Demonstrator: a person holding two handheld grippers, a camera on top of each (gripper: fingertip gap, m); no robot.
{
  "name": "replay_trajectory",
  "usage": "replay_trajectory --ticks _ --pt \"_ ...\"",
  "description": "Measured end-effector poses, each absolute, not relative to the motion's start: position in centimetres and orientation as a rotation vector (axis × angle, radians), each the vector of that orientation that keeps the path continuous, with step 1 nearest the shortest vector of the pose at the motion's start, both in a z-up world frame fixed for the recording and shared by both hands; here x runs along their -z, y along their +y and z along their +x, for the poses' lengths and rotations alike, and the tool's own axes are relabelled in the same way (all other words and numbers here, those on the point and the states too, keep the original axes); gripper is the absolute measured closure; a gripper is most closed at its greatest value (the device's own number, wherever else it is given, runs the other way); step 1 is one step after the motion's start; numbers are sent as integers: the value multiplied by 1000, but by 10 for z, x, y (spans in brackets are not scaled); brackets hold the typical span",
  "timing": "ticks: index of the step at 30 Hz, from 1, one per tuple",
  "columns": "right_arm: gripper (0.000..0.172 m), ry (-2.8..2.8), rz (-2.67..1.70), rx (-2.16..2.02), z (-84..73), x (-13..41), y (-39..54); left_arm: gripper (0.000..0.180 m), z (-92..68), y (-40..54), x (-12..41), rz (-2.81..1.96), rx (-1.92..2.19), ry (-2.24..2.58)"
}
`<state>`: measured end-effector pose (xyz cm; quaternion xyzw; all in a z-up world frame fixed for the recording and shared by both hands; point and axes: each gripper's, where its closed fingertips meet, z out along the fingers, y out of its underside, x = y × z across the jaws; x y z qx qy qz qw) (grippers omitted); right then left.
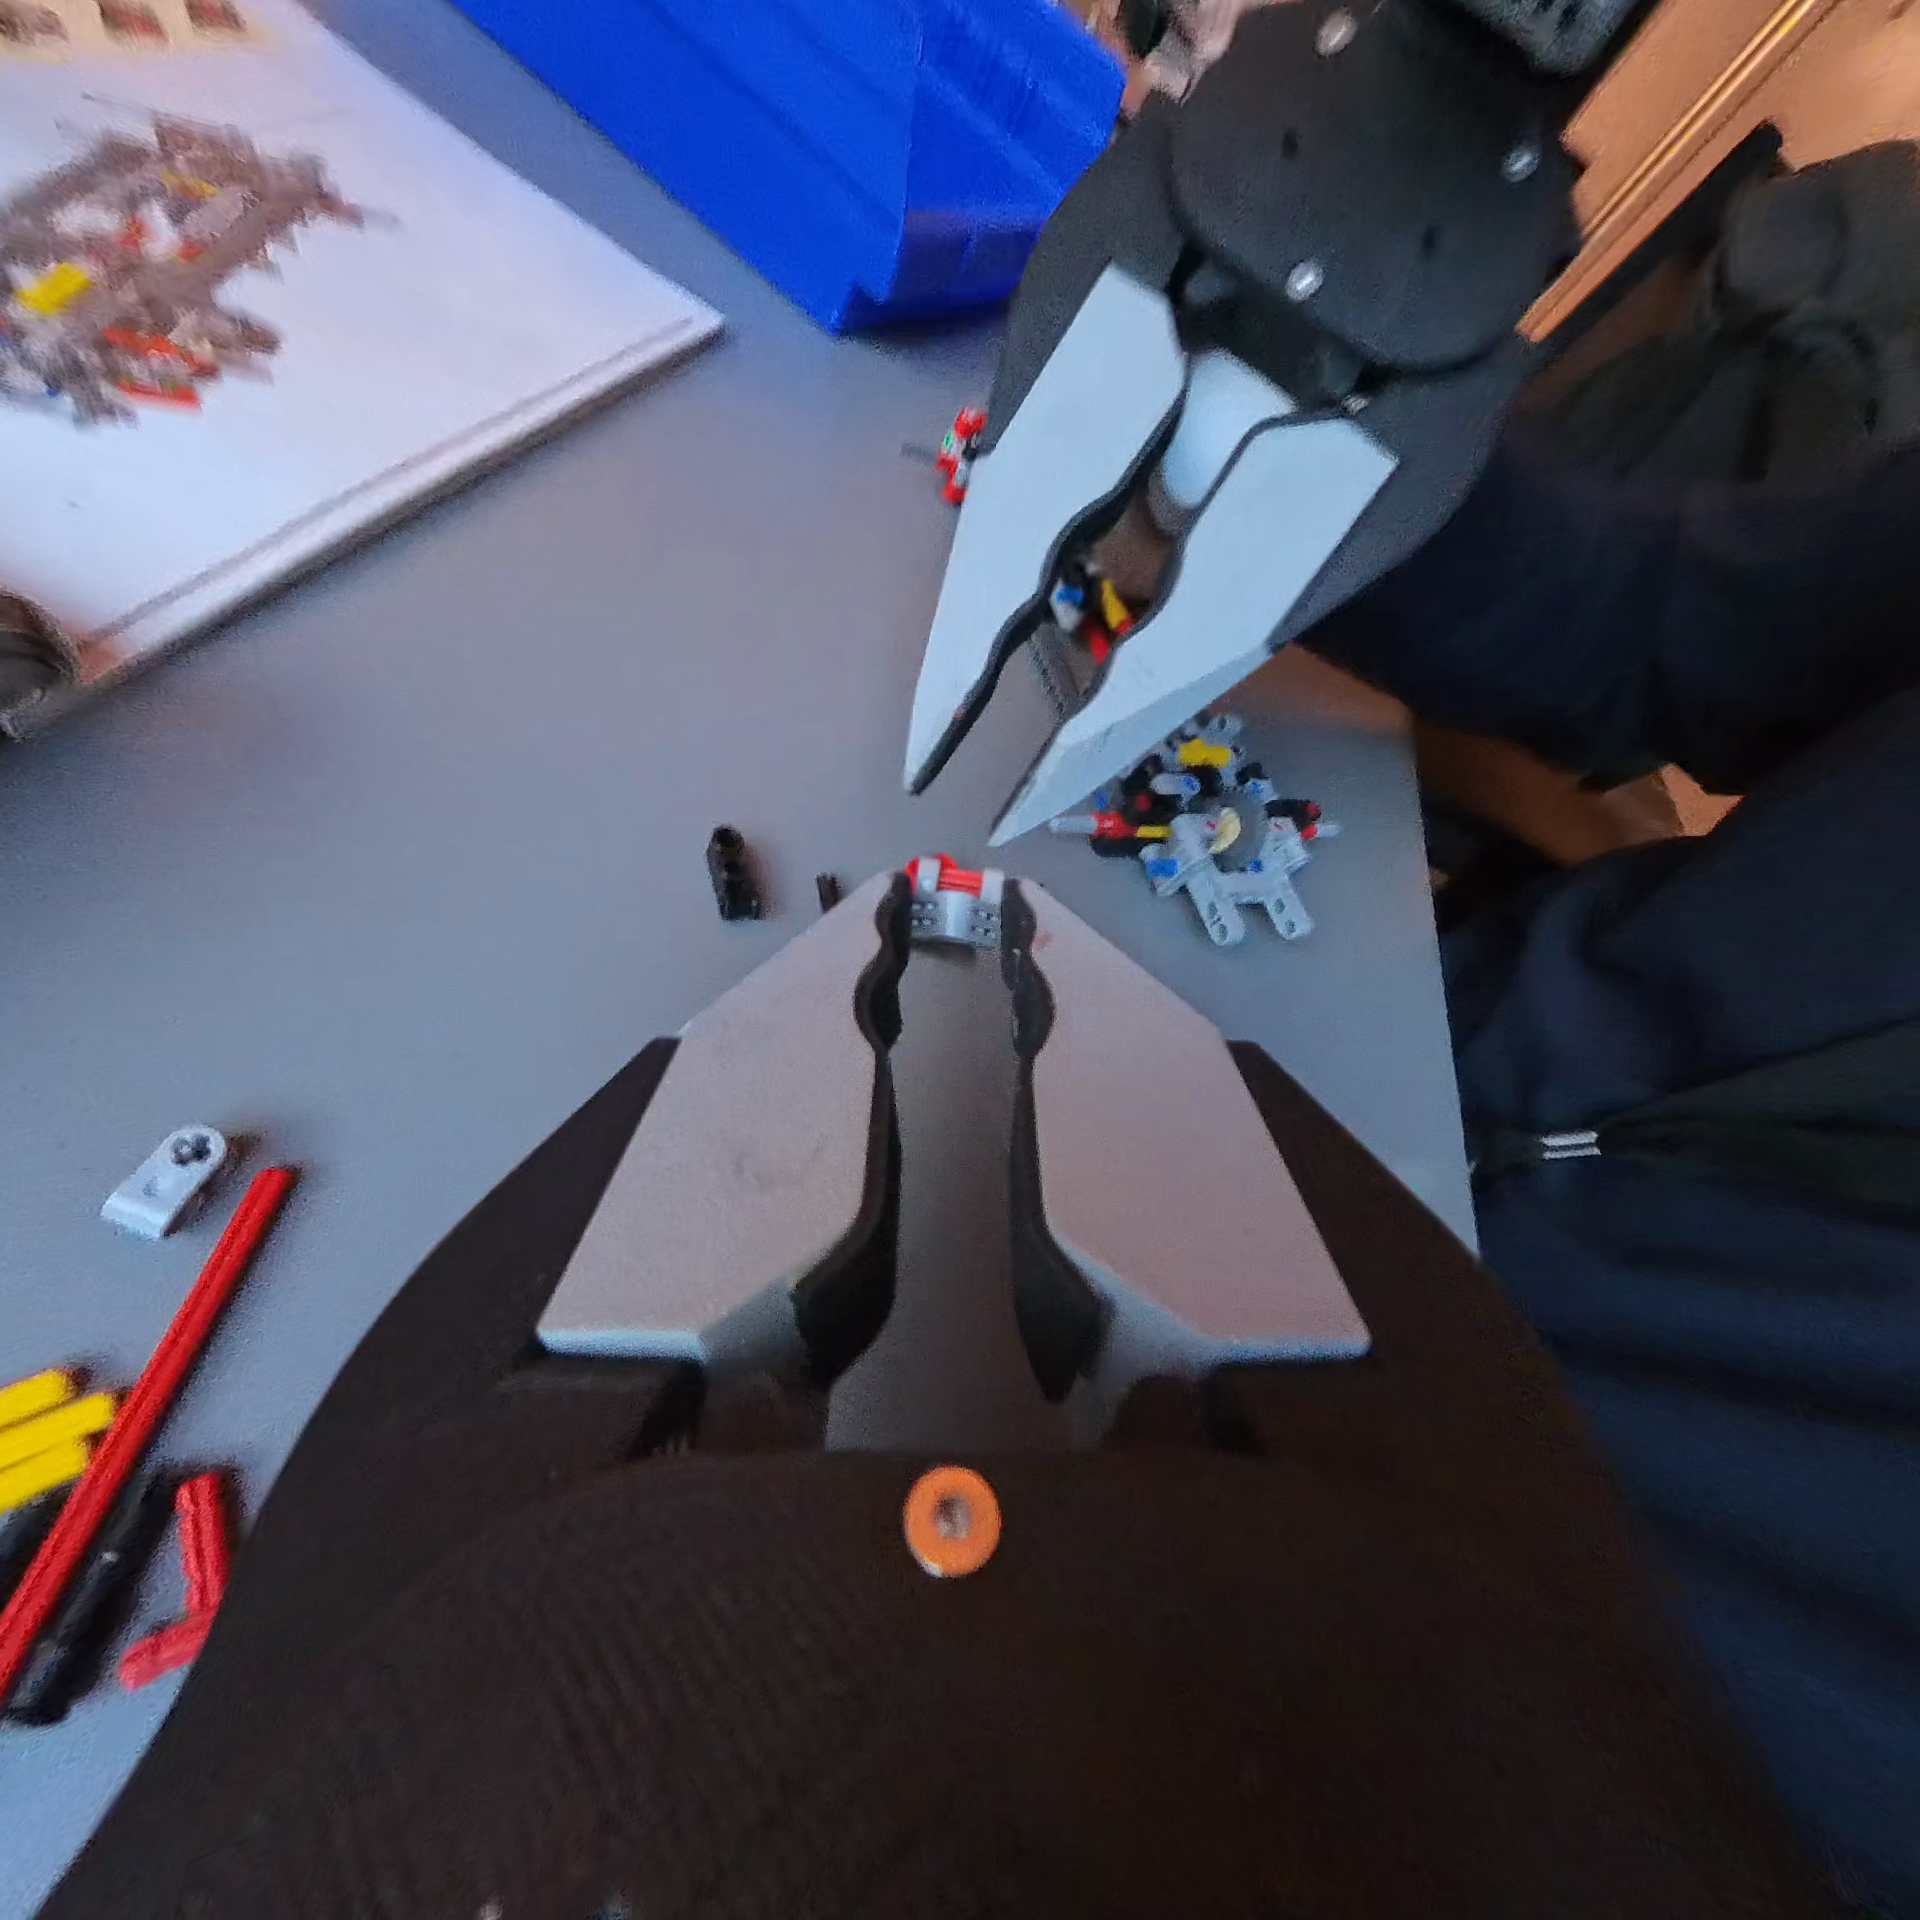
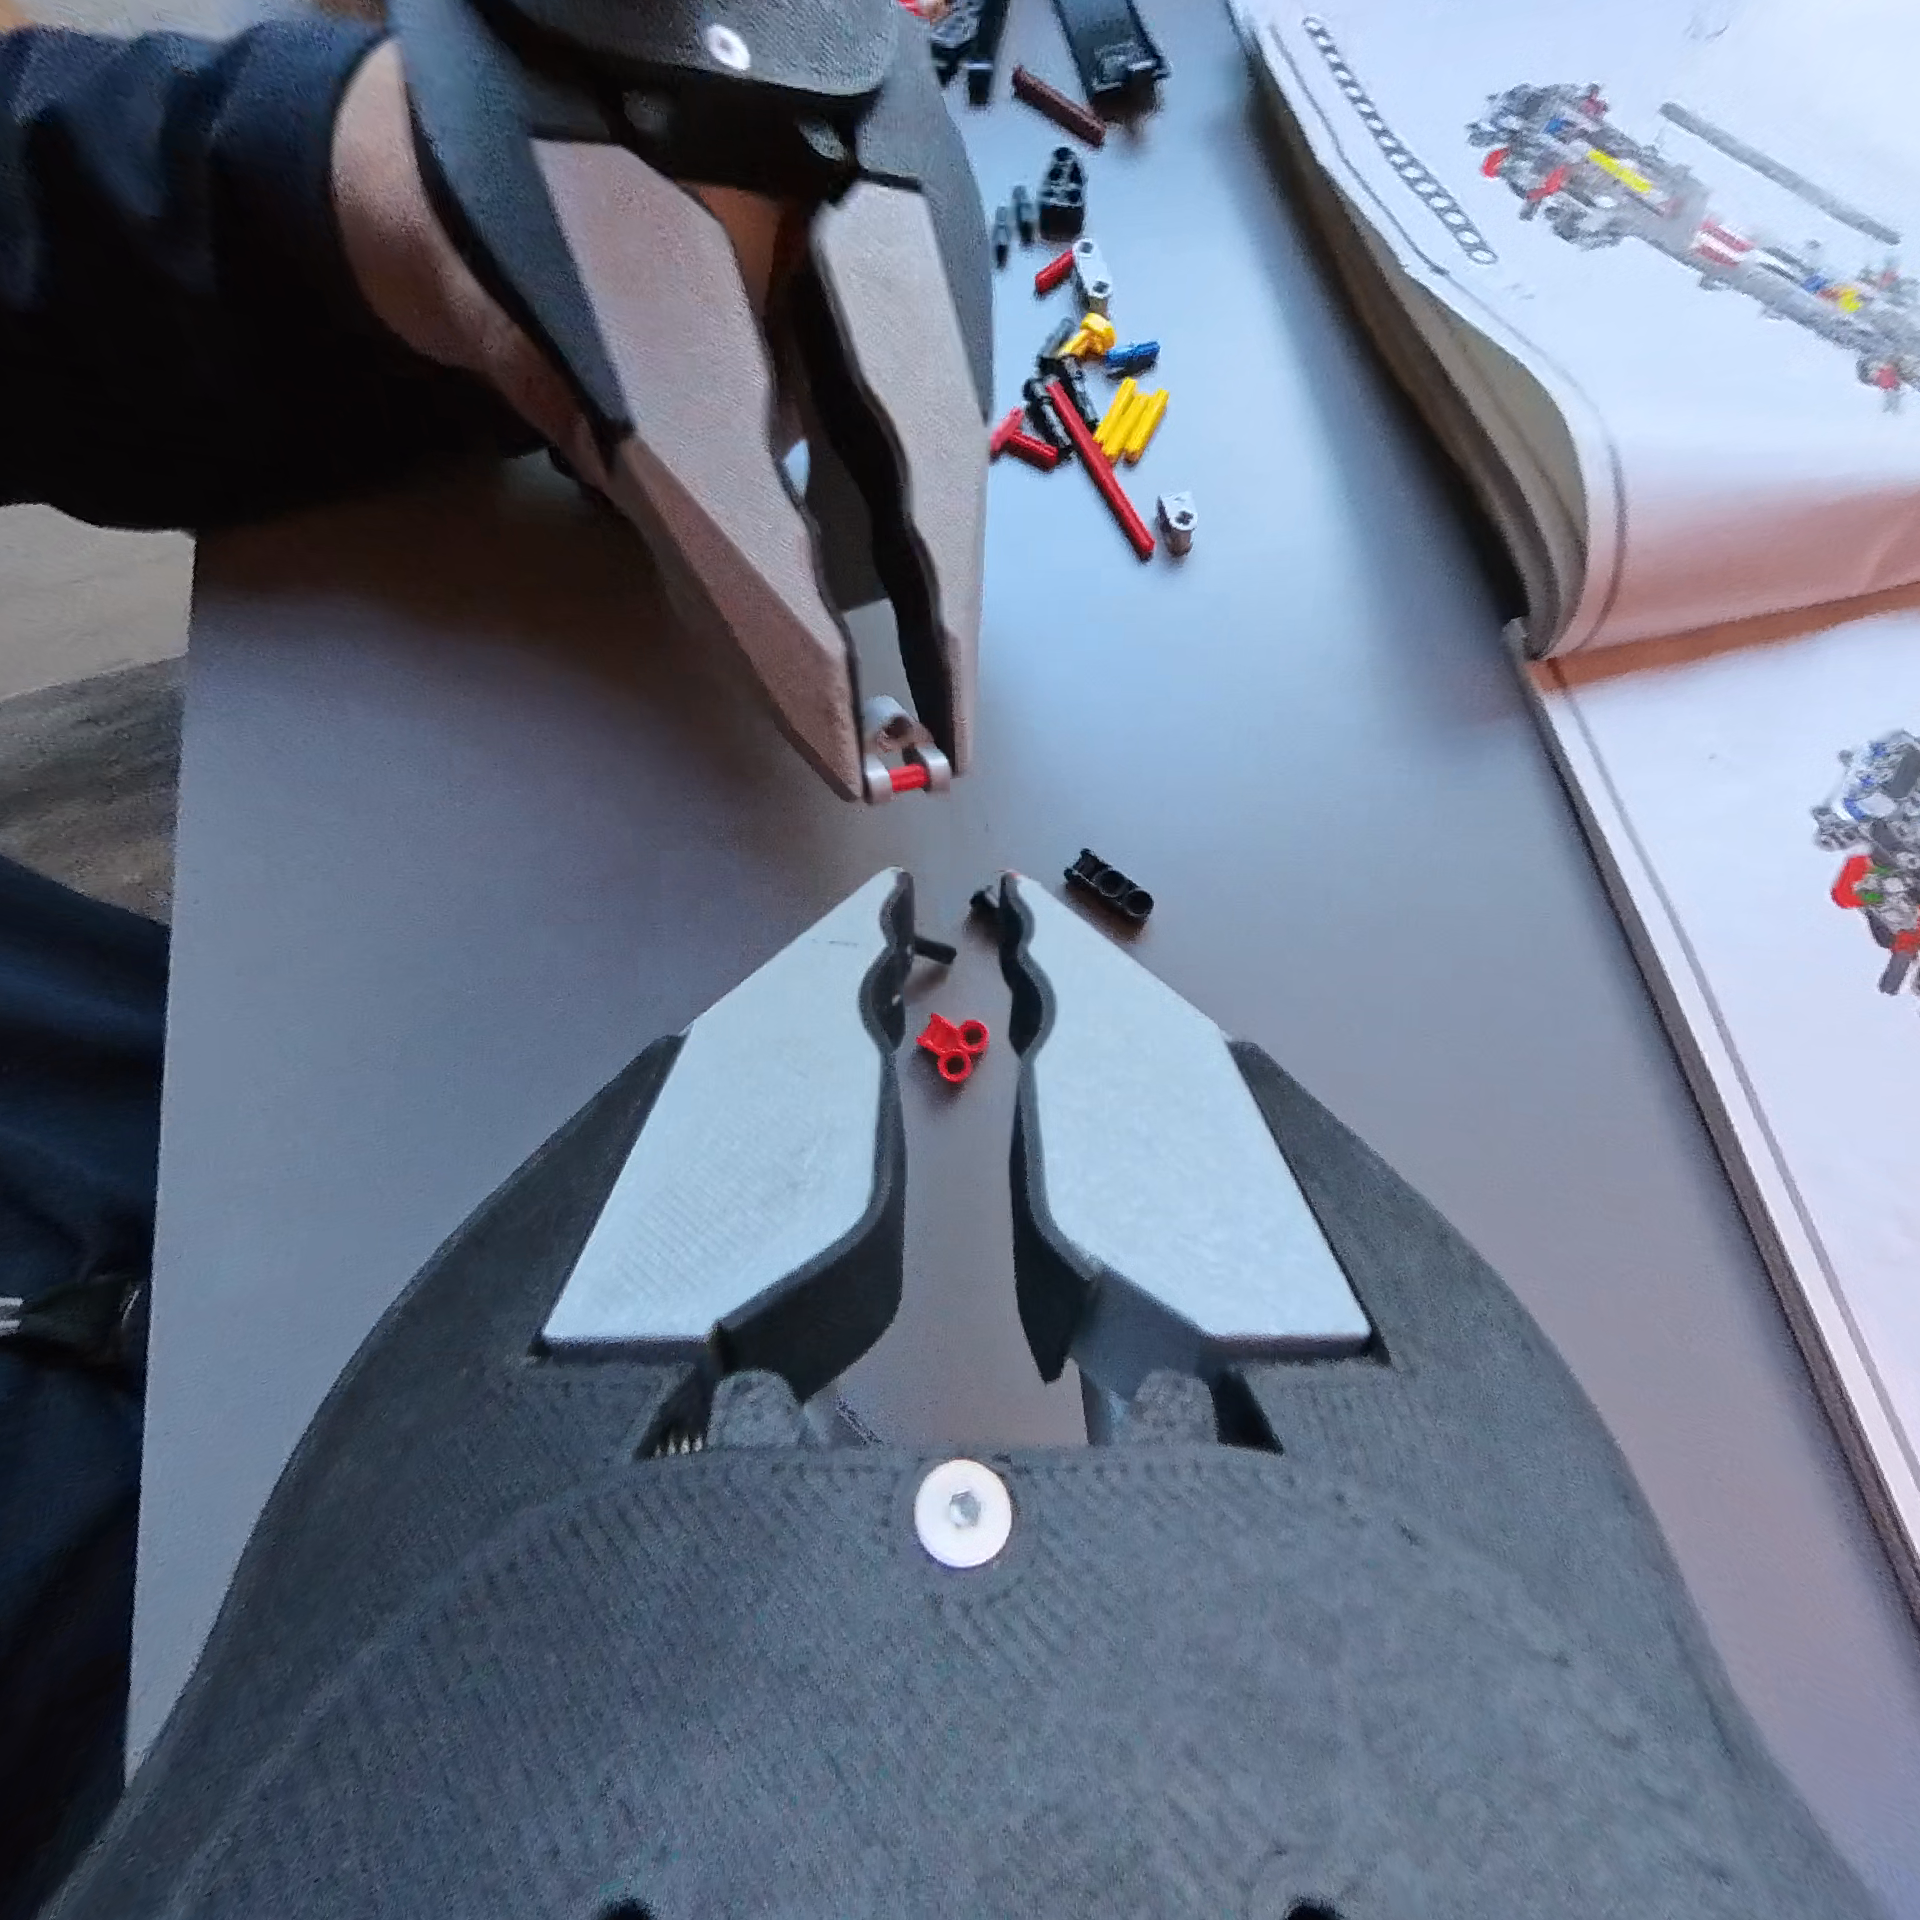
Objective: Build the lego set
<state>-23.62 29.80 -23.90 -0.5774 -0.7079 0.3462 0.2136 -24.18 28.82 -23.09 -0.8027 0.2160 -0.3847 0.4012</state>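
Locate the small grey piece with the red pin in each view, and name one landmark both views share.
Left wrist view: grey piece with the red pin at centre, clamped between the left tool's tips.
Right wrist view: upper centre, in the far tool's tips.
Shared landmark: black three-hole connector on the table.

Bare table (image 2: 520, 935) leftward, loose parts (image 2: 1091, 416), booklet (image 2: 1714, 416) rightward
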Motion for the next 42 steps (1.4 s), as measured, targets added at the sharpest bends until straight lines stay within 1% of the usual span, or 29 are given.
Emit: replay_trajectory --ticks 2,3,6,8,10,14,18,23,33,36,38,42 --pt "164 -1897 -1692 -945 -234 241 305 165 -241 290 217 -1917 848 617" --pt "167 -1856 -1743 -1004 -233 239 305 166 -239 289 206 -1842 751 674" --pt "172 -1694 -1842 -1375 -233 216 298 165 -233 287 183 -1658 385 837" --pt "172 -1562 -1827 -1721 -234 187 288 166 -232 289 181 -1624 199 892" --pt "172 -1495 -1799 -1914 -233 170 284 166 -232 292 182 -1616 98 903" --pt "172 -1563 -1840 -1789 -236 184 283 165 -236 294 178 -1596 -23 903" --pt "172 -1537 -1844 -1835 -239 181 283 165 -238 294 176 -1575 -111 918" --pt "172 -1476 -1837 -1892 -242 176 289 165 -240 294 180 -1589 -131 934" --pt "172 -1536 -1827 -1814 -246 181 288 165 -241 294 184 -1604 -200 957" --pt "168 -1565 -1827 -1728 -247 185 291 165 -239 293 184 -1598 -198 959" --pt "172 -1579 -1815 -1718 -247 185 290 165 -240 293 184 -1600 -206 959" --pt "172 -1578 -1811 -1723 -247 185 290 165 -240 293 184 -1600 -208 957"
